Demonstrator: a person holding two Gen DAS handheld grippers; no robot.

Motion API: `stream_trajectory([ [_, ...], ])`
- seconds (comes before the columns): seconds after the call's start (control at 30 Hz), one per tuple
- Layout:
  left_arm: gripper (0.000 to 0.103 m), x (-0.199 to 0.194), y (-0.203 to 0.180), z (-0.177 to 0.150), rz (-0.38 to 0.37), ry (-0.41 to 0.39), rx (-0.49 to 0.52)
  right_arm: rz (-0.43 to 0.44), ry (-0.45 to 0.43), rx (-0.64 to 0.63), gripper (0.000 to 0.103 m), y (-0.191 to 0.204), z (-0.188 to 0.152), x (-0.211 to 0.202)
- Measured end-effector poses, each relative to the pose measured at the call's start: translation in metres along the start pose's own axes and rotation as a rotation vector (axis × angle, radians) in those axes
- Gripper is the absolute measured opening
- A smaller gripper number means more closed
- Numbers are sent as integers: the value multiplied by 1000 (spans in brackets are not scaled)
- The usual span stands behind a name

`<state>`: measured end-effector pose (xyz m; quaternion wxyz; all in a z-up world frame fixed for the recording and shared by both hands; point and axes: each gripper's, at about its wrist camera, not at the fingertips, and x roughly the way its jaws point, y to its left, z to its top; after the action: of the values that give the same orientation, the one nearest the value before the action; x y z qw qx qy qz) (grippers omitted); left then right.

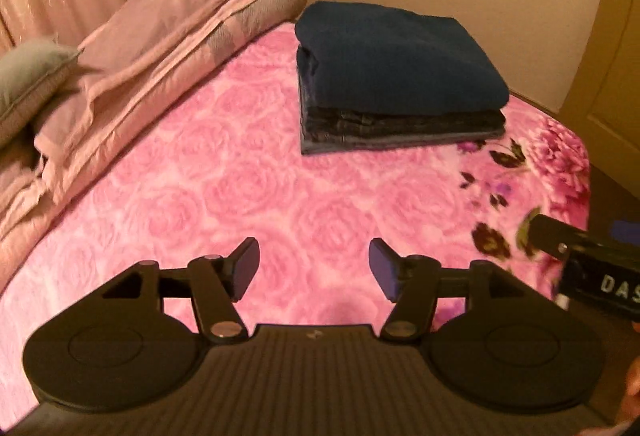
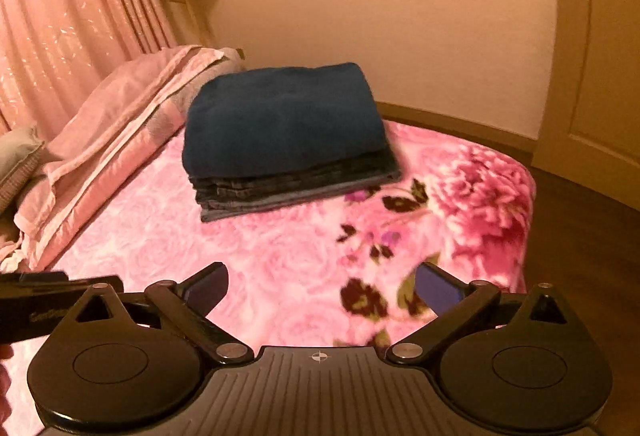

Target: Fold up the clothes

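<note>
Both your left gripper (image 1: 314, 268) and right gripper (image 2: 322, 290) are wide apart, empty; nudging the far stack of clothes (image 1: 396, 79) could topple its folds.

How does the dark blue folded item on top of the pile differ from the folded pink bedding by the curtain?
The dark blue top garment is a compact, squared fold; the pink bedding is long and looser, with rumpled edges. The garment sits atop a stack of darker folded clothes; the bedding lies along the bed's left side. Both rest on the pink floral blanket, untouched by either gripper.
</note>
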<state>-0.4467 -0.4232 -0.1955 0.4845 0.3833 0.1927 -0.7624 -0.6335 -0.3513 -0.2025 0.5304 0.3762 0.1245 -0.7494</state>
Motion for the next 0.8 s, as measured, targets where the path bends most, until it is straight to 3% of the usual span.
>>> stream_trajectory([
  [0.27,57,7,-2,-12,-30,51,-46,-6,24,-23,102,3,-8,-5],
  [0.8,57,53,-22,-4,9,44,-83,-8,50,-81,102,-20,1,57],
])
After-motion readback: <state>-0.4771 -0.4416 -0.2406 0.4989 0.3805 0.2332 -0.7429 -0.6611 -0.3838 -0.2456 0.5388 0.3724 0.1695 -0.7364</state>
